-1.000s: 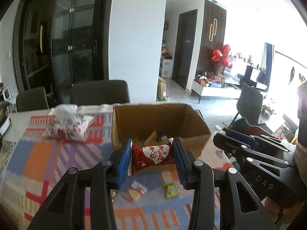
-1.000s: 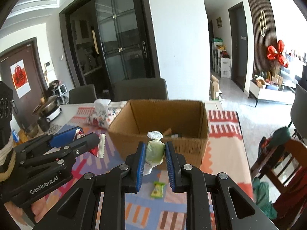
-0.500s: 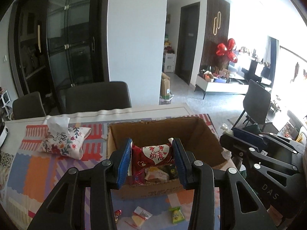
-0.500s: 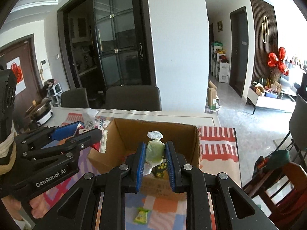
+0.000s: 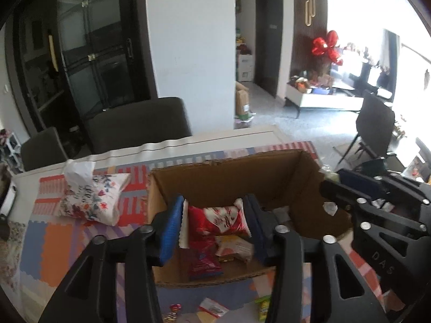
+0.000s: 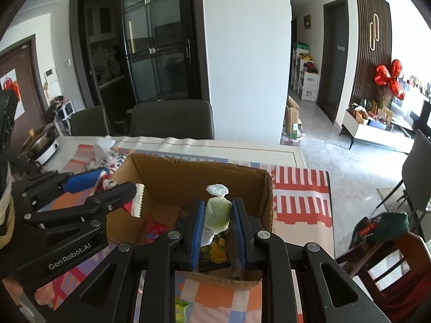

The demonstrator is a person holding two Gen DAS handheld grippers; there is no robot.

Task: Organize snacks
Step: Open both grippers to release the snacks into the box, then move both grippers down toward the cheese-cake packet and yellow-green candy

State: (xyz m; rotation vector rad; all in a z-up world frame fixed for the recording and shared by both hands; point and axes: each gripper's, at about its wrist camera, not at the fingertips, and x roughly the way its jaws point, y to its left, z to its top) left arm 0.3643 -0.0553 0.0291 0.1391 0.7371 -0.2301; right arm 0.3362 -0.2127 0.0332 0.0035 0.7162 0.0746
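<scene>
An open cardboard box (image 5: 231, 177) stands on the patterned table mat; it also shows in the right wrist view (image 6: 196, 177). My left gripper (image 5: 214, 224) is over the box with a red and white snack packet (image 5: 216, 219) between its blue pads; the jaws look a little wider than the packet. My right gripper (image 6: 216, 222) is shut on a pale green wrapped snack (image 6: 218, 211) above the box's right part. Several snack packets (image 5: 207, 261) lie inside the box. The left gripper (image 6: 94, 185) also shows in the right wrist view.
A floral tissue pouch (image 5: 91, 199) lies left of the box. Small loose snacks (image 5: 212, 308) lie on the mat in front of the box, one green (image 6: 181, 308). Dark chairs (image 5: 140, 123) stand behind the table. A pot (image 6: 43, 145) sits at the far left.
Both grippers have moved forward and up over the box, so its inside now shows below them. The left jaws have spread slightly around the red packet. The right grip is unchanged.
</scene>
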